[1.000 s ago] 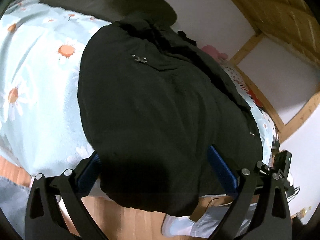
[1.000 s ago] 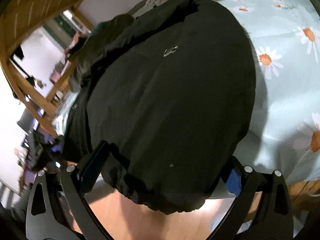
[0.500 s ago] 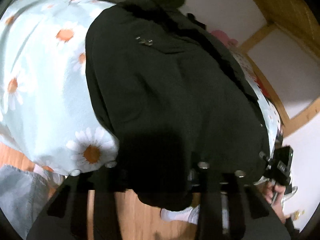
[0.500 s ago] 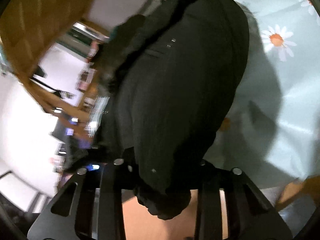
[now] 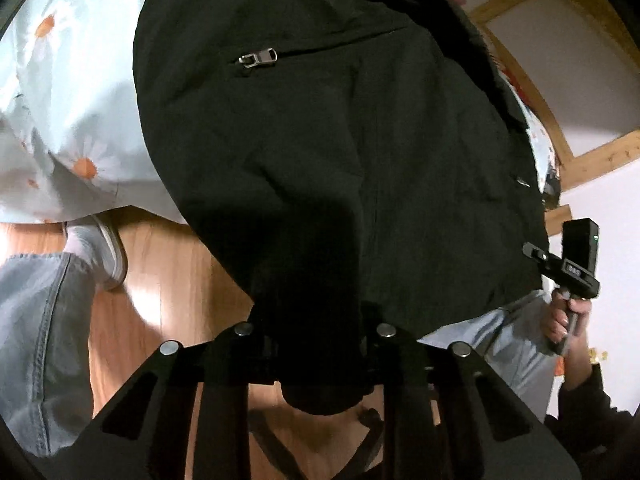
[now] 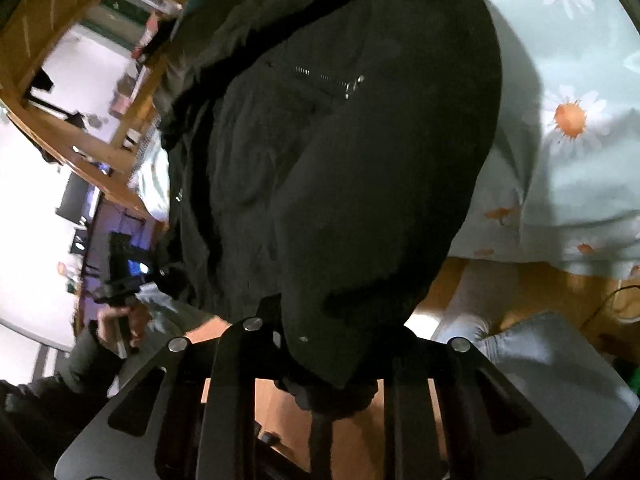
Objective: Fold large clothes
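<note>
Black jacket (image 5: 340,132): the garment is spread over a bed covered by a pale blue sheet printed with white-and-orange daisies (image 5: 76,92), and its near hem hangs off the bed edge above a wooden floor (image 5: 168,276).

Left gripper (image 5: 316,360): the jaws are closing, and a bunched fold of the jacket's near hem is pinched between them; dark fabric bulges out below the fingers. In the left wrist view a metal zipper pull (image 5: 259,58) is seen on a slanted chest pocket in the far part of the jacket, and a small metal snap (image 5: 522,181) is seen near the jacket's right edge.

Right gripper (image 6: 324,368): the jaws are closing, and a rolled lump of the jacket's hem is clamped between them. In the right wrist view a pocket zipper with silver teeth (image 6: 332,80) runs across the far part of the jacket.

The two grips are placed at opposite ends of the same near hem. The person's right hand (image 5: 564,316), gripping the handle of its tool, is visible at the right edge of the left wrist view. A leg in light blue jeans (image 5: 36,340) and a pale sneaker (image 5: 102,252) are seen at the left, on the floor beside the bed. A wooden bed frame (image 5: 536,76) is visible behind the jacket.
</note>
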{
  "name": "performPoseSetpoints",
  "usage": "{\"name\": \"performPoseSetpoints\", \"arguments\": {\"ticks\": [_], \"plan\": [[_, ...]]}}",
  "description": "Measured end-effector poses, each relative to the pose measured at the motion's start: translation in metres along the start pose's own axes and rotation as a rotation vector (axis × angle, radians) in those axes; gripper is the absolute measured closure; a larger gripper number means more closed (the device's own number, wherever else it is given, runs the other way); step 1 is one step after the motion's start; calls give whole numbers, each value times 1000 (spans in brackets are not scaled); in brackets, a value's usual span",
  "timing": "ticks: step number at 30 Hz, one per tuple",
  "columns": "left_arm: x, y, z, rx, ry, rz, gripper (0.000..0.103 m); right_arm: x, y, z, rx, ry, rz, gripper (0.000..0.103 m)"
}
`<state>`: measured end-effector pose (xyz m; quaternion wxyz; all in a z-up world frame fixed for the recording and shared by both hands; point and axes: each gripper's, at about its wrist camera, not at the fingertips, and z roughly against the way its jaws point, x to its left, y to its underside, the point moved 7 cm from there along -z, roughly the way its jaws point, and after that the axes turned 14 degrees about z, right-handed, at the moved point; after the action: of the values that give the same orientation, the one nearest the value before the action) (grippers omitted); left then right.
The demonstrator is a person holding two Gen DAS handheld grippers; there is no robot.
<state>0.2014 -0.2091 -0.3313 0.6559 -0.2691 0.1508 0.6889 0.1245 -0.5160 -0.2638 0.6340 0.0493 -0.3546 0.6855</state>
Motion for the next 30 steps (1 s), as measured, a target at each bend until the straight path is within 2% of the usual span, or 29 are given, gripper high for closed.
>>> {"name": "performPoseSetpoints", "arguments": {"ticks": [1, 4, 8, 11, 13, 16, 20, 23, 30], "plan": [[-2, -1, 3, -8, -3, -2, 83, -1, 0, 0, -6, -1, -10, 83], [-15, -9, 26, -57, 58, -2, 85, -4, -1, 10, -54, -51, -83, 84], [-32, -10, 56, -103, 111, -12, 85, -5, -7, 52, -224, -172, -148, 85], [-29, -2, 75, -131, 162, 18, 84, -3, -5, 76, -310, -201, -192, 86], [-31, 0, 86, -147, 190, 18, 84, 2, -2, 82, -328, -210, -197, 87], [-40, -2, 97, -171, 191, -11, 84, 13, -10, 93, -366, -220, -172, 87], [-56, -20, 120, -227, 222, -45, 84, 21, -40, 108, -475, -299, -178, 87], [-75, -46, 143, -285, 232, -85, 84, 22, -67, 119, -516, -328, -160, 87], [-121, -102, 171, -379, 190, -186, 84, 24, -128, 126, -496, -264, -86, 87]]}}
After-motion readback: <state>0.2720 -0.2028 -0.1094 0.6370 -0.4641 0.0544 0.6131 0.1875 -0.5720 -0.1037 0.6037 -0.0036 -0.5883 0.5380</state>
